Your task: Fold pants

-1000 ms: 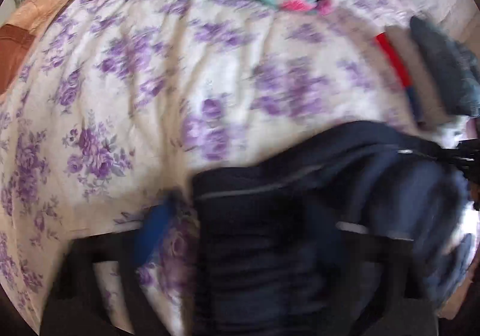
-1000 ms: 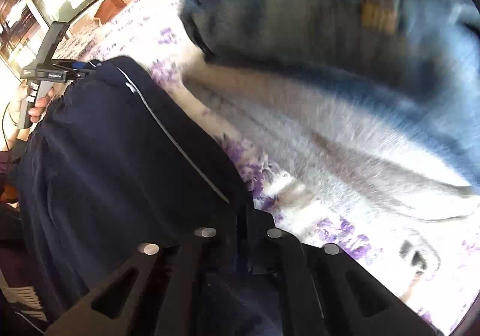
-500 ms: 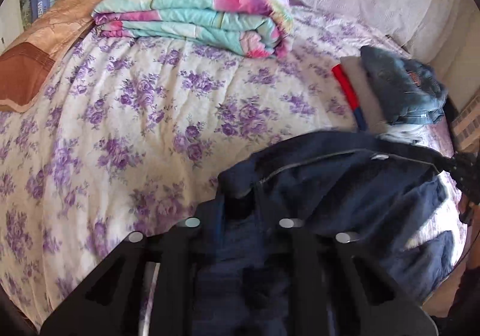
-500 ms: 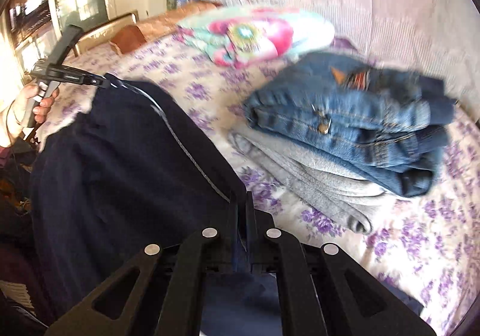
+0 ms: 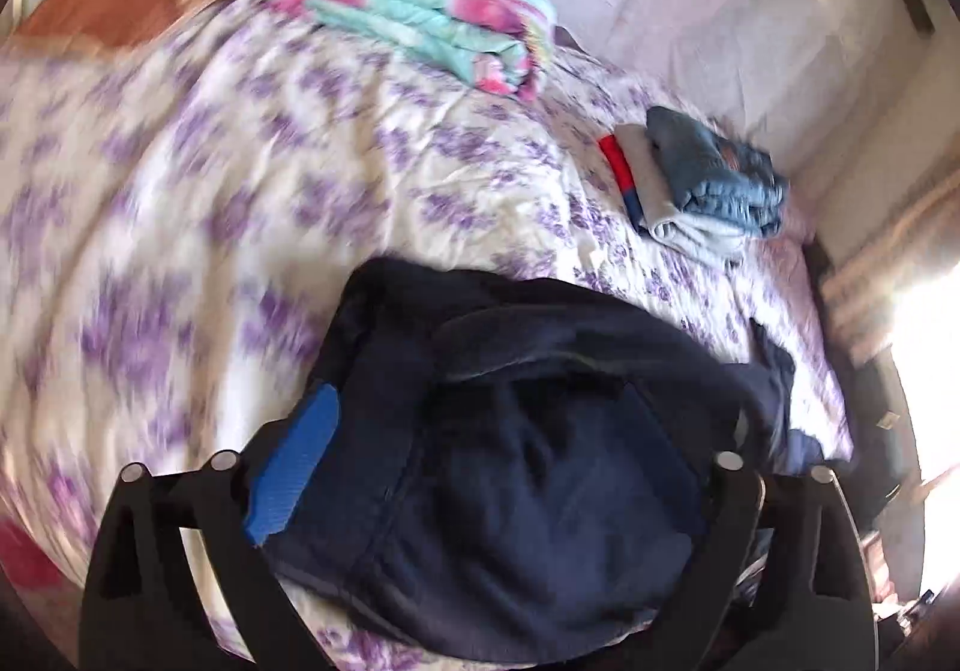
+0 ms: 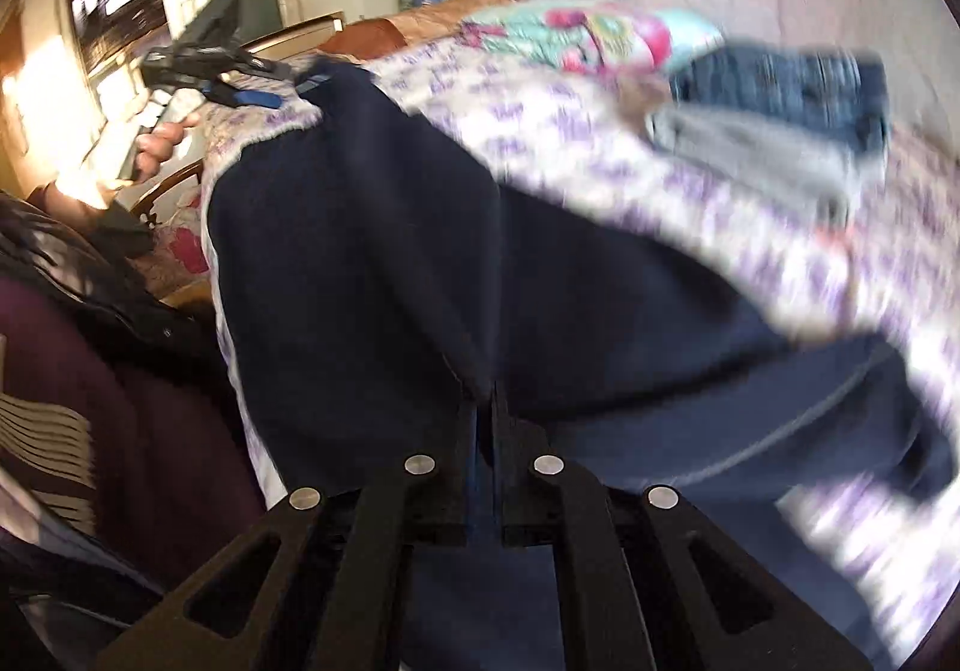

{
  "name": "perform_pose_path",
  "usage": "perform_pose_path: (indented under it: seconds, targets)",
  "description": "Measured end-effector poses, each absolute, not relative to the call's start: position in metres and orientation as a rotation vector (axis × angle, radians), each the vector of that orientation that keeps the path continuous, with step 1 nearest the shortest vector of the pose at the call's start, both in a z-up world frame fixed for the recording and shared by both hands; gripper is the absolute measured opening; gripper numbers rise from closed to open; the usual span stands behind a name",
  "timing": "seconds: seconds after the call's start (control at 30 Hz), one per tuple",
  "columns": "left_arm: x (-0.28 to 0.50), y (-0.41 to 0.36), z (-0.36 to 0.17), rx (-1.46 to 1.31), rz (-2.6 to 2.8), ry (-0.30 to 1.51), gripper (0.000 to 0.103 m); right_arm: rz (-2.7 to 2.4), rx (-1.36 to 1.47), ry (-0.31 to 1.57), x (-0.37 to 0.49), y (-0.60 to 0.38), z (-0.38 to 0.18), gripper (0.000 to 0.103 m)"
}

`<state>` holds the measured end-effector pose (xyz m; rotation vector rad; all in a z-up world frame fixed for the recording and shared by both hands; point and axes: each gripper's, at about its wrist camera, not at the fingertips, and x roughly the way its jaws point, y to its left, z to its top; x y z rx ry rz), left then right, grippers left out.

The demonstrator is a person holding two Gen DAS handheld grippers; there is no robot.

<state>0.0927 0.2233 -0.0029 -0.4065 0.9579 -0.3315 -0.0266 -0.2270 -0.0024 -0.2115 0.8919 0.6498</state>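
While the left wrist view was blurred at its left side, it showed the navy pants [image 5: 516,467] bunched in a loose heap on the near part of the bed [image 5: 252,203], between the fingers of the left tongs [image 5: 516,467], whose jaws stood wide and had just been opening; the pads did not press the cloth, so this end was released. Folding judged partly done: cloth doubled over but rumpled, edges not aligned, flattening left. A folded stack of jeans and grey garments [image 5: 702,179] lay well apart toward the wall, a folded floral quilt [image 5: 420,29] beyond. No containers seen in either view. From the right wrist view, the right tongs [image 6: 485,419] were clenched on a pinch of the pants [image 6: 372,263], which draped over the bed edge; the left tongs [image 6: 240,77] appeared at the far end, gaping, held by a hand [image 6: 159,146].
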Motion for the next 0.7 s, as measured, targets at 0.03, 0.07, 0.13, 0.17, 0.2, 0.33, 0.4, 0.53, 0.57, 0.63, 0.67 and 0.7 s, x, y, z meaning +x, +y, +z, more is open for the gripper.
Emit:
perform_pose_path:
  seconds: [0.03,0.07,0.13,0.17,0.2,0.33,0.4,0.53,0.57,0.63,0.67,0.7]
  targets:
    - [0.091,0.229,-0.013,-0.468,-0.344,0.984,0.091,0.638,-0.17,0.886,-0.03,-0.228,-0.011,0.005]
    - [0.091,0.233,-0.02,-0.517,-0.347,0.998,0.091,0.63,-0.136,0.875,-0.031,-0.23,-0.015,0.005]
    - [0.093,0.24,-0.027,-0.635,-0.357,0.999,0.091,0.617,-0.067,0.843,-0.03,-0.235,-0.02,0.005]
    - [0.094,0.24,-0.028,-0.681,-0.362,0.995,0.091,0.613,-0.047,0.836,-0.03,-0.236,-0.023,0.005]
    - [0.097,0.238,-0.027,-0.707,-0.375,0.997,0.091,0.608,-0.03,0.827,-0.032,-0.239,-0.024,0.005]
    - [0.107,0.222,-0.015,-0.737,-0.378,0.989,0.091,0.598,-0.005,0.805,-0.034,-0.237,-0.031,0.005]
    - [0.114,0.214,-0.011,-0.719,-0.348,0.987,0.094,0.599,0.006,0.801,-0.036,-0.238,-0.033,0.005]
    - [0.128,0.214,-0.02,-0.698,-0.261,0.981,0.065,0.58,-0.011,0.781,-0.041,-0.235,-0.031,0.005]
    - [0.133,0.217,-0.022,-0.692,-0.243,0.984,0.042,0.574,-0.029,0.767,-0.043,-0.232,-0.027,0.005]
    - [0.133,0.227,-0.017,-0.727,-0.256,0.964,0.042,0.572,-0.05,0.723,-0.048,-0.229,-0.011,0.005]
    - [0.13,0.229,-0.01,-0.71,-0.259,0.946,0.041,0.574,-0.059,0.691,-0.052,-0.228,0.005,0.005]
    - [0.124,0.228,0.003,-0.668,-0.266,0.919,0.041,0.575,-0.073,0.669,-0.056,-0.227,0.015,0.005]
